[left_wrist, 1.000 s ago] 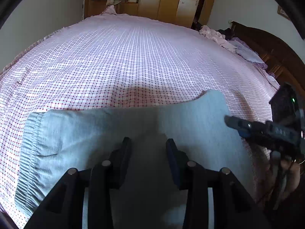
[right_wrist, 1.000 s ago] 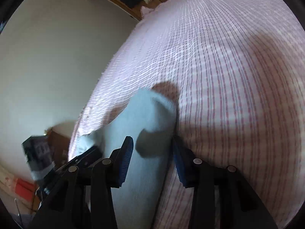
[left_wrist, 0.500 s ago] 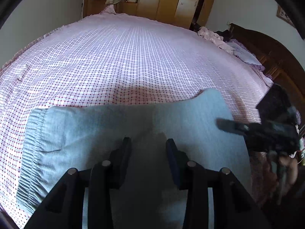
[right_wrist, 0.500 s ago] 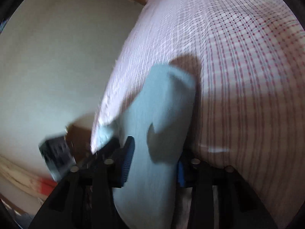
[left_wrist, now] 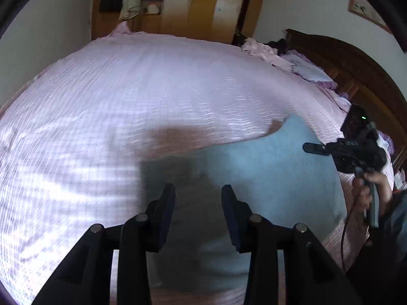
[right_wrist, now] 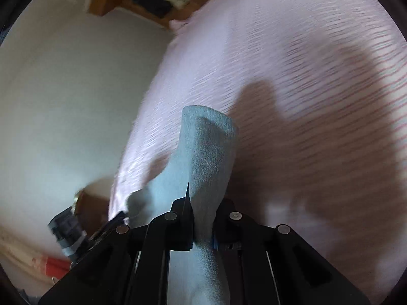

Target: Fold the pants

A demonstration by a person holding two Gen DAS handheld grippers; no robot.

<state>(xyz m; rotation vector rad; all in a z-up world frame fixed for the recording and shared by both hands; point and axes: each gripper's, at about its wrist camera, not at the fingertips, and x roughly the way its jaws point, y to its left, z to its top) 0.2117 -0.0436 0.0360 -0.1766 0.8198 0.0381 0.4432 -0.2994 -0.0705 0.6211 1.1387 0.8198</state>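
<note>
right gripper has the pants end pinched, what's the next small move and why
Probably carry the right gripper leftward over the pants, laying the pinched end toward the far end. Its jaws are shut on the light blue fabric, which rises off the checked bedsheet, while the left gripper is open above the flat middle, gripping nothing.

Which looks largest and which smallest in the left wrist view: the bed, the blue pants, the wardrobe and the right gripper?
1. bed
2. blue pants
3. wardrobe
4. right gripper, though the wardrobe stands far behind, so these last two are only apparent sizes.
</note>
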